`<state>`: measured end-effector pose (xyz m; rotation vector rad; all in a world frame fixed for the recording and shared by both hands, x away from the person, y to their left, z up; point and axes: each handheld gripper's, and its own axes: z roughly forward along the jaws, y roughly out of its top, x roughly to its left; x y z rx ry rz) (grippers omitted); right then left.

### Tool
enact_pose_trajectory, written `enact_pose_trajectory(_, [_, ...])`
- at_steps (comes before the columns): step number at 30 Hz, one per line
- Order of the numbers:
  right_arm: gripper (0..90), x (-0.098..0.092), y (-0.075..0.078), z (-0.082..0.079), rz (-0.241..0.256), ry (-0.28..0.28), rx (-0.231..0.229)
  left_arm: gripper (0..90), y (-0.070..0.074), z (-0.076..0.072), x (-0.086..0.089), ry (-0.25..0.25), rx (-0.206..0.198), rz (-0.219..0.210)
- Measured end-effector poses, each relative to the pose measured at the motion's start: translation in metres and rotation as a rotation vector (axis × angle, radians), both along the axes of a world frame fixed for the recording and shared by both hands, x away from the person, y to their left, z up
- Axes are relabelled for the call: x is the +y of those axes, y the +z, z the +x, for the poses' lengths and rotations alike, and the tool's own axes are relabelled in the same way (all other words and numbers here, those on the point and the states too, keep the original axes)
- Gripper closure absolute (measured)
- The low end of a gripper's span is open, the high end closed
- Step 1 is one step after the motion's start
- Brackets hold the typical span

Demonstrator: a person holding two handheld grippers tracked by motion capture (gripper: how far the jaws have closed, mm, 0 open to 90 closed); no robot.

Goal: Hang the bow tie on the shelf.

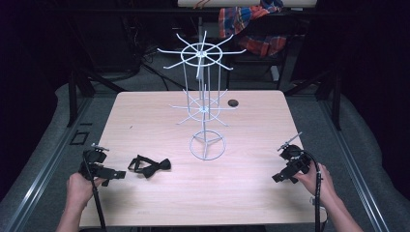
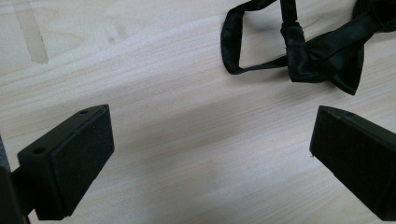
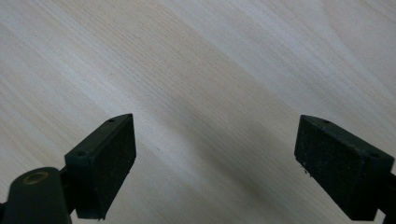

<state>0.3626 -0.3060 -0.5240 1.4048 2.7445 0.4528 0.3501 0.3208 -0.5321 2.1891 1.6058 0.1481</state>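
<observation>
A black bow tie (image 1: 150, 166) with its looped strap lies on the wooden table (image 1: 145, 121), left of a white wire display rack (image 1: 205, 96) with two tiers of hook arms. My left gripper (image 1: 118, 174) is just left of the bow tie, open and empty. In the left gripper view the bow tie (image 2: 327, 51) lies beyond the wide-apart jaws of the gripper (image 2: 210, 158). My right gripper (image 1: 278, 178) is near the table's right front, open, with bare wood between the jaws of the gripper (image 3: 215, 163).
The rack's ring base (image 1: 207, 146) stands at the table's middle. A small dark round spot (image 1: 233, 102) lies at the far side. Beyond the table a chair holds plaid cloth (image 1: 251, 24). Cables trail from both grippers over the front edge.
</observation>
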Motion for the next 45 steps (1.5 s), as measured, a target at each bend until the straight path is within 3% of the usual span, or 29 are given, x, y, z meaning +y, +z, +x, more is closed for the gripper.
enact_pose_trajectory(1, [12.8,0.0,0.002,0.0,-0.02,0.013,0.003,0.0,0.0,0.0,0.0,-0.001,-0.004,0.001])
enact_pose_trajectory(5, [13.1,0.001,0.002,0.002,-0.006,0.022,0.014,0.0,0.002,-0.002,0.001,0.003,-0.02,0.008])
enact_pose_trajectory(7, [13.2,0.001,0.003,0.003,-0.032,0.035,0.022,0.0,0.003,-0.003,0.002,0.006,-0.034,0.015])
enact_pose_trajectory(11, [13.2,0.004,0.004,0.003,-0.027,0.037,0.001,0.0,0.007,-0.006,0.001,0.008,-0.064,0.024])
enact_pose_trajectory(12, [13.4,0.008,0.002,0.0,0.017,0.003,-0.04,0.0,0.008,-0.007,0.001,0.008,-0.075,0.025])
enact_pose_trajectory(13, [13.4,0.008,0.002,0.0,0.017,0.003,-0.04,0.0,0.009,-0.008,0.001,0.008,-0.086,0.024])
enact_pose_trajectory(14, [13.6,0.009,0.007,0.003,-0.022,0.055,-0.012,0.0,0.011,-0.008,-0.001,0.009,-0.098,0.031])
enact_pose_trajectory(19, [13.7,0.011,0.004,0.001,-0.012,0.049,-0.005,1.1,0.015,-0.007,-0.007,-0.014,-0.104,0.038])
enact_pose_trajectory(21, [13.8,0.011,0.006,0.001,-0.032,0.065,-0.011,1.6,0.019,-0.008,-0.012,-0.022,-0.128,0.04])
enact_pose_trajectory(23, [13.9,0.011,0.007,0.001,-0.023,0.065,-0.024,4.4,0.024,-0.009,-0.015,-0.037,-0.153,0.03])
enact_pose_trajectory(25, [14.2,0.013,0.006,0.002,-0.011,0.064,-0.017,15.6,0.025,-0.008,-0.02,-0.058,-0.174,0.017])
enact_pose_trajectory(26, [14.2,0.015,0.001,-0.001,0.028,0.019,-0.045,17.6,0.025,-0.007,-0.024,-0.115,-0.176,-0.019])
enact_pose_trajectory(29, [14.3,0.015,0.0,0.0,0.013,0.027,-0.04,24.1,0.024,-0.004,-0.029,-0.154,-0.173,-0.024])
enact_pose_trajectory(30, [14.3,0.015,0.0,0.0,0.013,0.029,-0.047,25.5,0.023,-0.002,-0.034,-0.18,-0.18,-0.012])
enact_pose_trajectory(33, [14.3,0.016,0.0,-0.001,0.025,0.027,-0.049,28.7,0.023,0.001,-0.038,-0.195,-0.188,-0.012])
enact_pose_trajectory(34, [14.3,0.015,0.004,0.002,-0.02,0.072,-0.019,29.6,0.023,0.003,-0.04,-0.197,-0.193,-0.008])
enact_pose_trajectory(35, [14.3,0.015,0.005,0.003,-0.033,0.08,-0.015,31.4,0.023,0.004,-0.043,-0.201,-0.198,-0.01])
enact_pose_trajectory(36, [14.3,0.016,0.003,0.002,-0.01,0.066,-0.018,34.1,0.023,0.006,-0.047,-0.205,-0.212,0.001])
enact_pose_trajectory(39, [14.3,0.015,0.001,0.003,-0.011,0.059,-0.01,36.8,0.022,0.008,-0.051,-0.212,-0.215,0.015])
enact_pose_trajectory(40, [14.3,0.016,-0.002,0.001,0.012,0.029,-0.027,39.4,0.02,0.01,-0.054,-0.221,-0.221,0.046])
enact_pose_trajectory(41, [14.3,0.016,-0.002,0.001,0.012,0.029,-0.027,41.2,0.02,0.01,-0.054,-0.221,-0.221,0.046])
enact_pose_trajectory(42, [14.3,0.015,0.001,0.002,-0.002,0.06,-0.002,42.1,0.019,0.011,-0.056,-0.241,-0.237,0.089])
enact_pose_trajectory(45, [14.4,0.015,0.001,0.002,-0.003,0.068,-0.002,44.8,0.015,0.013,-0.055,-0.25,-0.243,0.09])
